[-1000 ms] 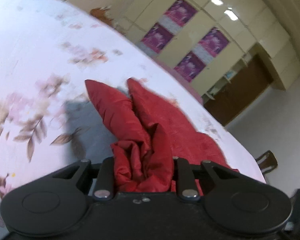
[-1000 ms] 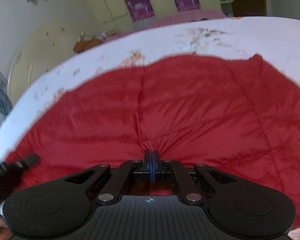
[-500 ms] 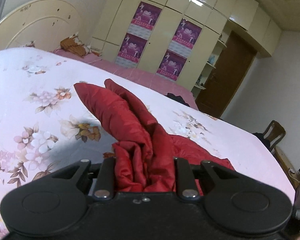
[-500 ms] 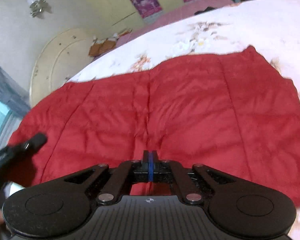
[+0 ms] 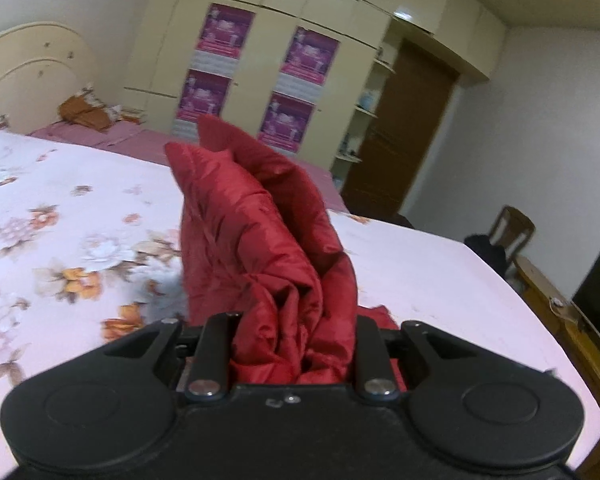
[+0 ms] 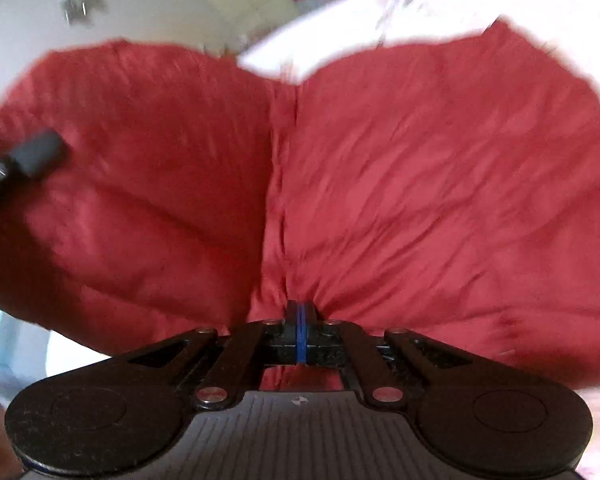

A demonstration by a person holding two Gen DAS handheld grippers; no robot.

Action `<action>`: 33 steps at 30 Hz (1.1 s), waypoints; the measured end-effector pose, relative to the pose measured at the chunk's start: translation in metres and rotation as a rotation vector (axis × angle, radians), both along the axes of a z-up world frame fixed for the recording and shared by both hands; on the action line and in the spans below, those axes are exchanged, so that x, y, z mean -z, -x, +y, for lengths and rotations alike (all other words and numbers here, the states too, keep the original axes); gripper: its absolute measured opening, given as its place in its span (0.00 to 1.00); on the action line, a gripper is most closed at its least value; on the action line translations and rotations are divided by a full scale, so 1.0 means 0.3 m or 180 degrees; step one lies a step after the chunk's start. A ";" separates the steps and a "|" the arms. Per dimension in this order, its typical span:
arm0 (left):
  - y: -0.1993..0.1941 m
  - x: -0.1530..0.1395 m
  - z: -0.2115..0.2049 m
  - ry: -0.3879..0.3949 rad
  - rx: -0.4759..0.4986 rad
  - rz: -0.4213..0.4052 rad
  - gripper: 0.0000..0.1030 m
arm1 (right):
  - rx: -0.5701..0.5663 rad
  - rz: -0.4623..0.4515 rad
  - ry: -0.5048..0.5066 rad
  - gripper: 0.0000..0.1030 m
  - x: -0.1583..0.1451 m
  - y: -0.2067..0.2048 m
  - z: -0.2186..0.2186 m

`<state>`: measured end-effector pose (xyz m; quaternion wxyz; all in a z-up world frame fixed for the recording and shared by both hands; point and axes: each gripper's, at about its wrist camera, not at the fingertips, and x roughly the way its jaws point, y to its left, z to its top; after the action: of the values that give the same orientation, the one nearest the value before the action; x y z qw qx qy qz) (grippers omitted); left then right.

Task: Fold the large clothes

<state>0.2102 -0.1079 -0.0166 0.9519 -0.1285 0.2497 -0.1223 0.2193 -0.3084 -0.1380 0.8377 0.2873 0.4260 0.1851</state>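
I hold the red quilted garment (image 5: pixel 260 240) lifted over the floral bed (image 5: pixel 60 220): my left gripper (image 5: pixel 294 344) clenches a bunched wad, my right gripper (image 6: pixel 300 320) pinches its near edge, so one half can fold across.

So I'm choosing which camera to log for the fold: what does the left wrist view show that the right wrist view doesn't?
Only the left wrist view: the left gripper clamped on a thick bunched part of the red jacket, raised over the floral bedsheet, plus wardrobe, door and chair.

Only the right wrist view: the jacket's broad quilted panel spread wide, with the right gripper shut on a thin pinch of it, fingers nearly meeting.

Both: the red jacket held, and the bed beneath.
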 end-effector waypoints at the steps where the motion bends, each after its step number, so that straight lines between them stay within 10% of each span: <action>1: -0.006 0.004 -0.025 -0.0018 0.0048 0.0003 0.20 | 0.0086 -0.0055 0.0001 0.00 -0.017 0.011 -0.046; 11: -0.113 0.122 -0.334 -0.0128 0.0630 0.0275 0.21 | 0.0869 -0.0131 -0.0028 0.00 -0.065 0.107 -0.426; 16: -0.176 0.266 -0.455 0.0071 0.1087 0.0771 0.61 | 0.1182 -0.0131 -0.0060 0.04 -0.052 0.137 -0.545; 18: -0.176 0.293 -0.473 0.0222 0.1262 0.0864 0.78 | 0.1260 -0.0220 -0.0041 0.79 -0.075 0.151 -0.577; 19: -0.174 0.287 -0.469 0.0369 0.1382 0.0950 0.79 | 0.1301 -0.0362 -0.0031 0.84 -0.095 0.160 -0.586; 23: -0.123 0.198 -0.322 0.0901 0.1320 0.0710 0.73 | 0.1060 -0.0499 -0.0284 0.83 -0.142 0.127 -0.584; 29: -0.218 0.218 -0.032 0.0724 0.0475 0.0457 0.60 | 0.0743 -0.0387 -0.0451 0.83 -0.136 -0.021 -0.545; 33: -0.319 0.270 -0.001 0.0619 0.0503 0.0543 0.55 | 0.0672 -0.0241 -0.0402 0.50 -0.116 -0.131 -0.530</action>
<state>0.3058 -0.1083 -0.0977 0.8977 -0.2100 0.3260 -0.2092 0.2586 -0.4674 -0.1031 0.8483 0.3755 0.3489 0.1331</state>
